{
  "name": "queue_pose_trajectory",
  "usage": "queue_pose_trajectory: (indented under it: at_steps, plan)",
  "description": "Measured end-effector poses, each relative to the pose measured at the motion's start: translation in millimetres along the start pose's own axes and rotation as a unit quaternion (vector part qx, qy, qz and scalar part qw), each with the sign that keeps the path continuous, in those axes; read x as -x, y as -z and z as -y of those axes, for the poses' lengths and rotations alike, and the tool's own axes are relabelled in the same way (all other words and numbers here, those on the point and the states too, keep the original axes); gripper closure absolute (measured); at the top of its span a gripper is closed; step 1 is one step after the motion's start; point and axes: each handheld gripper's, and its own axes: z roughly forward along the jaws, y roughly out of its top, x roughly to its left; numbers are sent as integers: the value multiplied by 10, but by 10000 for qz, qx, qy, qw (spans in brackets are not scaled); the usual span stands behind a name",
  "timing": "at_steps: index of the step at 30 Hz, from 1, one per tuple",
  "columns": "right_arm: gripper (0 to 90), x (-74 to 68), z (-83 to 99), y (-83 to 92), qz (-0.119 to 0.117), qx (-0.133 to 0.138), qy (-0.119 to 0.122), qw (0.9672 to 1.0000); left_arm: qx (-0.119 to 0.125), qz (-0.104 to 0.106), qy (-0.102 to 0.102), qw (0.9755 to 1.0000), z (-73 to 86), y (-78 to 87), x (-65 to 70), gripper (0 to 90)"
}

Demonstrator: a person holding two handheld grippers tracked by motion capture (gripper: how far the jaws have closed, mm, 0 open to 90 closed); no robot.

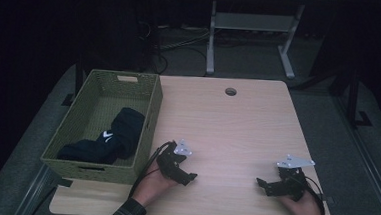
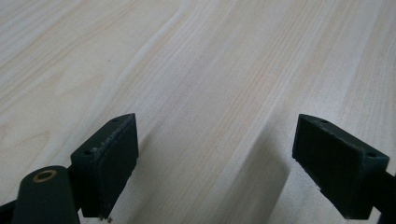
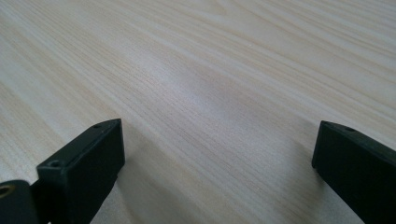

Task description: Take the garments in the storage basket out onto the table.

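Both grippers low over bare table [image 1: 237, 125], left gripper [image 1: 190, 177] & right gripper [image 1: 260, 182] w/ jaws spread wide, holding nothing. Dark socks [image 1: 107, 138] inside green basket [image 1: 150, 117] at left edge. Probably done; otherwise reach w/ left, approach from above, clear basket rim.

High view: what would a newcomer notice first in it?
The green woven basket at the table's left edge stands out, with dark socks lying inside it. Near the front edge, the left gripper and the right gripper rest low over bare wood, both with jaws apart and holding nothing.
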Motion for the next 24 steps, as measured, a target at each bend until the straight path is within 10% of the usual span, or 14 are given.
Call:
queue_pose_trajectory:
  at_steps: [24]
  plan:
    - [22, 1, 0, 1, -3, -5, 4, 10000, -292, 94, -248, 9992, -207, 93, -40, 143]
